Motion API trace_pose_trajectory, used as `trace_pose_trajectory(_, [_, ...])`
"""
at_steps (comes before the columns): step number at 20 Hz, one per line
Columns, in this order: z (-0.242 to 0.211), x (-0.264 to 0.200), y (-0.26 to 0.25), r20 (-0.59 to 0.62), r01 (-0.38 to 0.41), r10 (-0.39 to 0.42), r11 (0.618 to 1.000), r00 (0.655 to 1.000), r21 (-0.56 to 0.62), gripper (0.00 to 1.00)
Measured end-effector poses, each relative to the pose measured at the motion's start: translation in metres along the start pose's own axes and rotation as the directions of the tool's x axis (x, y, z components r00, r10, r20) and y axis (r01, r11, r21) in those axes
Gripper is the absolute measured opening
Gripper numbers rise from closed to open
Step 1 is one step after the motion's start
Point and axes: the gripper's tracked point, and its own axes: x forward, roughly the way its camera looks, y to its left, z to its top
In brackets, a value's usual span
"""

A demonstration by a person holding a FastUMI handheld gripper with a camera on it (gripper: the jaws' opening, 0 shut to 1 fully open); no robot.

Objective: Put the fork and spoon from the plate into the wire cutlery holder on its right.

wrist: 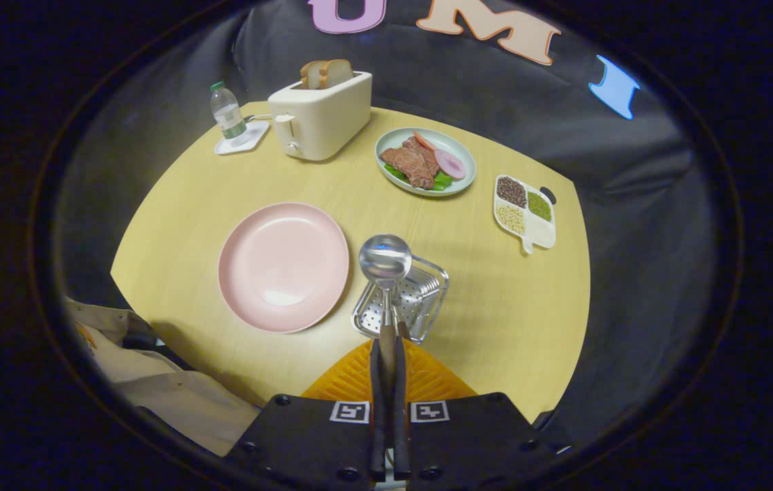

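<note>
The claw [389,334] grips a shiny metal spoon [385,262] above the wire cutlery holder [403,300]. The empty pink round plate [283,266] sits just left of it on the yellow worktop [509,307]; the cream toaster [320,116] stands well beyond.

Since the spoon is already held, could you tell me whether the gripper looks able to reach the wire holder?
Probably yes: the gripper, shut on the spoon, hangs right over the open wire holder, nothing between.

Plate [283,266] centre-left on table [509,320]; wire cutlery holder [403,300] just right of it. Spoon [386,273] between closed fingers of gripper [388,341], bowl above holder. Toaster [320,114] upper centre, bottle [227,111] left of it. Food plate [426,161] right of toaster, divided dish [524,211] farther right
</note>
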Motion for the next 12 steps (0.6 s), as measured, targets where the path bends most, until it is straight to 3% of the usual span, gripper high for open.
trace_pose_trajectory(5, [0.005, -0.001, -0.013, 0.022, 0.01, -0.011, 0.998, 1.0, 0.058, 0.16])
trace_pose_trajectory(12, [0.021, -0.016, -0.003, 0.154, -0.015, -0.003, 0.993, 0.988, 0.12, 0.65])
